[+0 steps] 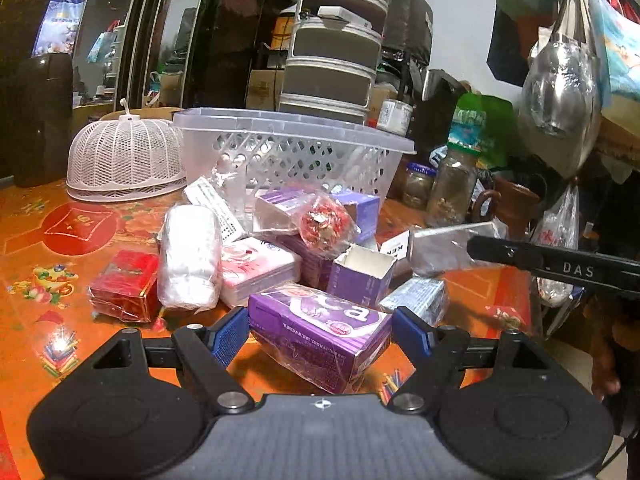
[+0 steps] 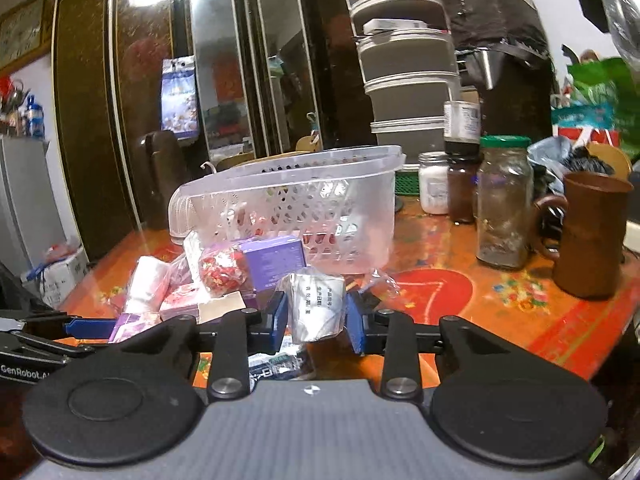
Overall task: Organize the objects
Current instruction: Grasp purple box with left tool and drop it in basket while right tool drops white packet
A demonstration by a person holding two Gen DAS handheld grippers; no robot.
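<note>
A pile of small packages lies in front of a clear plastic basket [image 1: 288,148]. My left gripper [image 1: 320,332] is open, its blue pads on either side of a purple box [image 1: 320,336] on the table, not pressing it. My right gripper [image 2: 316,316] is shut on a silver foil packet [image 2: 316,304] and holds it above the table; it also shows in the left wrist view [image 1: 448,246]. The pile includes a red box [image 1: 124,284], a white wrapped roll [image 1: 190,256], a pink pack [image 1: 256,268], a red candy bag [image 1: 326,226] and an open purple carton [image 1: 362,274]. The basket also shows in the right wrist view [image 2: 296,200].
A white mesh food cover [image 1: 124,156] stands left of the basket. Jars [image 2: 504,200] and a brown mug [image 2: 588,236] stand at the right. Stacked grey containers [image 1: 336,40] rise behind the basket. Plastic bags [image 1: 560,92] hang at the right. The orange tablecloth [image 1: 60,240] covers the table.
</note>
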